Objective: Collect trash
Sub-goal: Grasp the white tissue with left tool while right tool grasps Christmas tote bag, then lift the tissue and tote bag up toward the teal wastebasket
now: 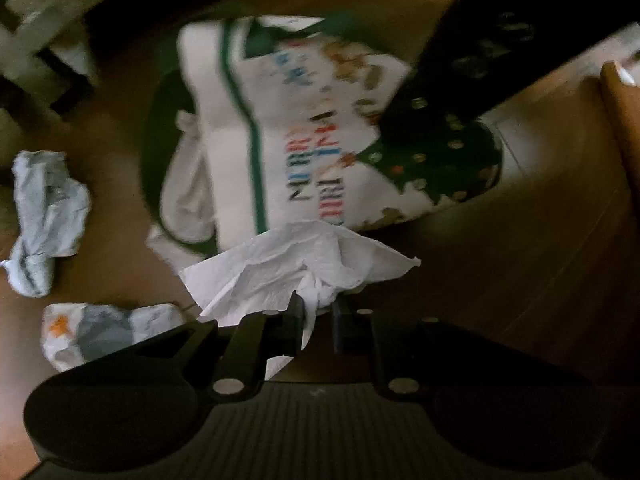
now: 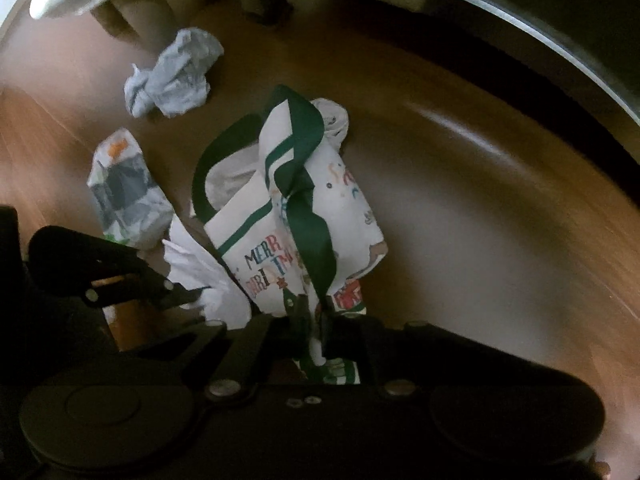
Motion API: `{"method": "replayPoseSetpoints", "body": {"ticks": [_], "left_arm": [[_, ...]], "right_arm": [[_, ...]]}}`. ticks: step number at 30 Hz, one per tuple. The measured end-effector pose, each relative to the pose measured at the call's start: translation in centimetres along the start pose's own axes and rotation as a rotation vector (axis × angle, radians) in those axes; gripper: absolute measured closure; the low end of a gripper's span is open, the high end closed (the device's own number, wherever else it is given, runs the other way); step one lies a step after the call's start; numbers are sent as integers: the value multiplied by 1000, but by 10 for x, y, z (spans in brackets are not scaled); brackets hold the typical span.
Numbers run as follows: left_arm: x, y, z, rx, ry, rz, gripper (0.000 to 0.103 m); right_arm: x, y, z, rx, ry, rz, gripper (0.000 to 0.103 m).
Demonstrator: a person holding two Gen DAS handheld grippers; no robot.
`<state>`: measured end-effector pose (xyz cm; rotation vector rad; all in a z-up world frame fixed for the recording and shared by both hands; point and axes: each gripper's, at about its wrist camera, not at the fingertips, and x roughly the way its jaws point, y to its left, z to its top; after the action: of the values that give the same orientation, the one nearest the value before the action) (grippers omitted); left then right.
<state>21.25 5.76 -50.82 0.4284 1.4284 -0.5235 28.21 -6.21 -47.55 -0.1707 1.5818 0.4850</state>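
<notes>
My left gripper (image 1: 317, 312) is shut on a crumpled white paper napkin (image 1: 296, 268) and holds it just in front of the open mouth of a white Christmas tote bag (image 1: 288, 128) with green trim. My right gripper (image 2: 316, 320) is shut on the bag's edge by its green handle (image 2: 308, 208) and holds the bag (image 2: 276, 240) up. The napkin (image 2: 200, 272) and the left gripper (image 2: 188, 294) show at the left of the right wrist view. A crumpled pale blue paper (image 1: 44, 216) (image 2: 176, 76) and a printed wrapper (image 1: 104, 330) (image 2: 124, 192) lie on the wooden floor.
The floor (image 1: 500, 280) is brown wood. A dark furniture leg (image 1: 480, 48) crosses the upper right of the left wrist view. A pale table edge (image 2: 540, 28) curves across the upper right of the right wrist view. Furniture legs (image 1: 36, 40) stand at upper left.
</notes>
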Motion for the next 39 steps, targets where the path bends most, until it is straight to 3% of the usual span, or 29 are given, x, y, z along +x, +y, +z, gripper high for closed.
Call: {"method": "replayPoseSetpoints", "body": {"ticks": [11,27,33,39], "left_arm": [[-87,24,17,-97,-128,22,90],[-292,57,31,-273,-440,134,90],[-393,31,28,-265,-587,192,90],[-470,1,28,-236,-706,239,90]], "right_arm": [[-109,-13,-30,65,-162,9,99],[-296,0,-104,117,-478,-46,99],[-372,14,-129,98,-637,-56,99],[-443,19,-149,89,-784,-61,99]]}}
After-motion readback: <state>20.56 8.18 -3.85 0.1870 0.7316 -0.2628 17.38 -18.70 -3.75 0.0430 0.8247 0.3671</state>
